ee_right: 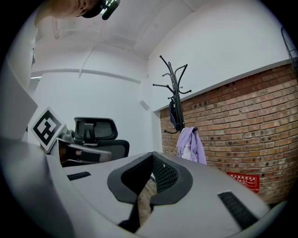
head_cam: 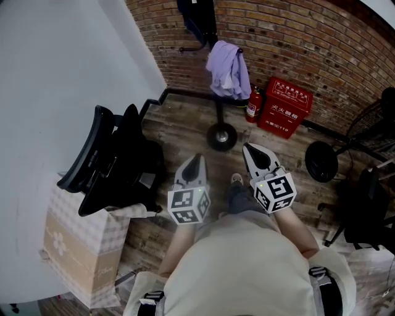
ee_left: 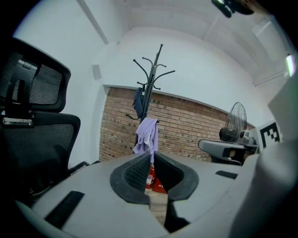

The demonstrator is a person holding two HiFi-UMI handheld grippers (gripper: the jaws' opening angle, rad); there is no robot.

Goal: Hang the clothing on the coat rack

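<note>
- Light purple clothing [head_cam: 228,69], soft and crumpled, bunched up and drooping in loose folds, with a paler bit showing in the middle.
- Hung on a low hook of the black coat rack [head_cam: 220,114], in the upper middle of the head view, in front of the brick wall [head_cam: 321,55].
- Higher up on the same rack, a dark piece of clothing [head_cam: 197,18].
- Left gripper [head_cam: 194,162] squeezed all the way closed, with nothing in it; in the lower middle of the head view, well apart from the purple clothing.
- Right gripper [head_cam: 252,151] closed tight too, holding nothing; near the left one, pointing up the frame toward the rack.
- Same purple clothing [ee_left: 147,135] straight past the closed jaws in the left gripper view, and off to the right [ee_right: 191,145] in the right gripper view.
- Red fire extinguisher [head_cam: 252,105] and red box [head_cam: 285,105] on the wooden floor [head_cam: 185,133], just right of the rack's round foot.
- Black office chair [head_cam: 111,160] at the left.
</note>
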